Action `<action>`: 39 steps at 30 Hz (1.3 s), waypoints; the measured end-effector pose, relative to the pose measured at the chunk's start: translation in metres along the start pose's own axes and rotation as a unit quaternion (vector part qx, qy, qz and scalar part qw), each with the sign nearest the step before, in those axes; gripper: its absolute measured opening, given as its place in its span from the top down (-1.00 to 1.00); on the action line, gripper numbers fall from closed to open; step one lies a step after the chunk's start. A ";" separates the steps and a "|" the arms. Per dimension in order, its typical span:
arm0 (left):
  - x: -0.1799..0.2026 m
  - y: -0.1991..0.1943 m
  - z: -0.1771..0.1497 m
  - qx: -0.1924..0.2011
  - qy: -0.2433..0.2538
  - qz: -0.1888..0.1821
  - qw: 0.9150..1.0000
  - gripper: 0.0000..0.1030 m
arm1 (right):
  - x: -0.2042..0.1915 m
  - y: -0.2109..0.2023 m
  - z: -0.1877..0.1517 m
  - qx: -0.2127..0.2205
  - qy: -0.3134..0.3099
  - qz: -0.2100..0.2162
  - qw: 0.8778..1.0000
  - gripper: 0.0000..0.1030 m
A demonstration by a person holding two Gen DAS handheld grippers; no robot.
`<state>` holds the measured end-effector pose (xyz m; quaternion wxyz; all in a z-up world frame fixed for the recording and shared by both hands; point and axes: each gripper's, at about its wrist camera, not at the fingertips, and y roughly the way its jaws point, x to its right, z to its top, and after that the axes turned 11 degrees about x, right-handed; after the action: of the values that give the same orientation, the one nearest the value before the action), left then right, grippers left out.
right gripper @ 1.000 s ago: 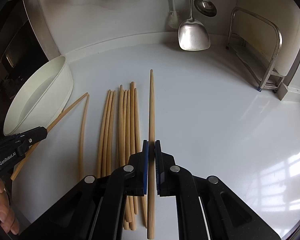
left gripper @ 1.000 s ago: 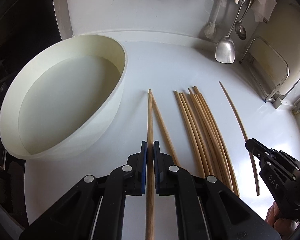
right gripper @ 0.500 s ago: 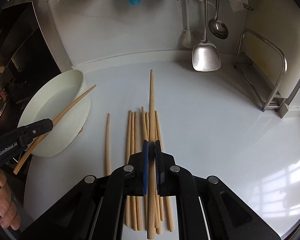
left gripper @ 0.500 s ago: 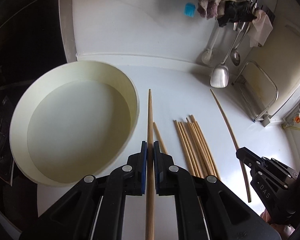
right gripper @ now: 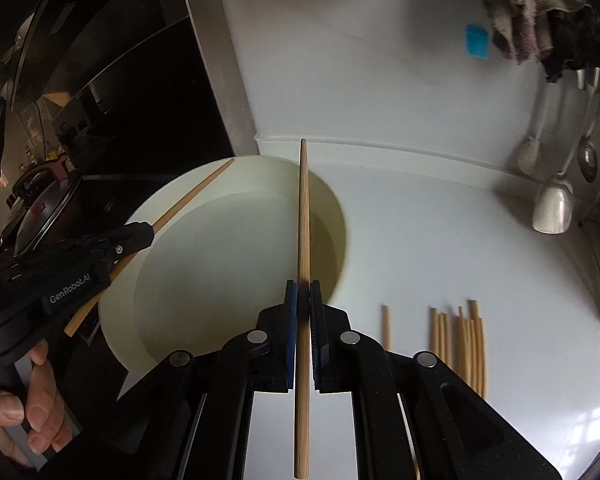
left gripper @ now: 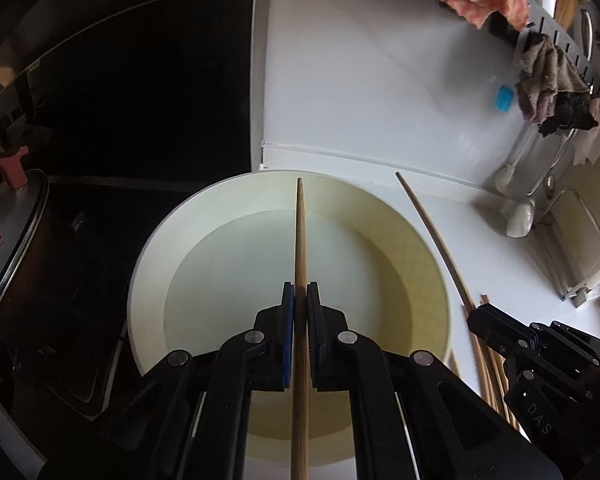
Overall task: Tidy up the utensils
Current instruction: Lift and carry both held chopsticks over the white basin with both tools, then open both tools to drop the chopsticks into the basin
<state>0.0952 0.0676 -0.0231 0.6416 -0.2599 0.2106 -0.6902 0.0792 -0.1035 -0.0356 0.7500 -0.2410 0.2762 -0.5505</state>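
While chopsticks [left gripper: 300, 240] are clamped, basin [left gripper: 148, 280] waits below

Dim, cool daylight; window glare on countertop [right gripper: 532, 412] at lower right of the right wrist view. Upper left of both frames near black. Strong fisheye bending, dark vignette at corners. Motion blur on loose chopsticks [right gripper: 464, 344] and bowl [right gripper: 342, 236] rim. Soft shadow under hanging spatula [right gripper: 552, 206].

Cut off by the bottom edge in the left wrist view: near end of the wooden chopstick [left gripper: 300, 360]. Motion-blurred in the right wrist view: loose bundle of pale wooden chopsticks [right gripper: 462, 344], individual count uncertain. Partly hidden behind black gripper fingers [right gripper: 380, 380]: near rim of the round cream-white basin [right gripper: 116, 320].
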 end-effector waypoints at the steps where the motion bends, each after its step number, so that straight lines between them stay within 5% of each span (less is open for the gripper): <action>1: -0.006 0.006 -0.001 -0.006 -0.001 0.002 1.000 0.87 | -0.007 0.010 0.001 -0.008 -0.002 0.003 1.000 0.88; 10: -0.031 0.047 -0.008 -0.043 0.008 -0.009 0.999 0.87 | -0.027 0.079 -0.003 -0.081 0.020 -0.005 0.996 0.88; 24: -0.044 0.080 -0.016 -0.092 0.018 -0.014 0.996 0.84 | -0.021 0.105 -0.003 -0.125 0.044 -0.036 0.991 0.87; 26: -0.047 0.076 -0.014 -0.086 0.017 -0.012 0.996 0.66 | -0.022 0.102 0.000 -0.115 0.041 -0.040 0.992 0.69; 28: -0.051 0.069 -0.010 -0.074 0.013 -0.010 0.997 0.02 | -0.021 0.094 0.003 -0.105 0.039 -0.043 0.993 0.53; 30: -0.055 0.060 -0.006 -0.058 0.010 -0.004 0.998 -0.24 | -0.021 0.087 0.004 -0.098 0.038 -0.046 0.993 0.50; 34: -0.063 0.046 -0.003 -0.046 0.007 0.012 0.999 -0.52 | -0.020 0.068 0.002 -0.082 0.036 -0.055 0.994 0.22; 39: -0.067 0.031 -0.007 -0.045 0.001 0.022 0.999 -0.64 | -0.023 0.039 -0.003 -0.058 0.028 -0.063 0.996 0.03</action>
<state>0.1178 0.1308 -0.0541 0.6446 -0.2831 0.2473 -0.6657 0.0992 -0.0711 -0.0603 0.6904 -0.2859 0.3130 -0.5863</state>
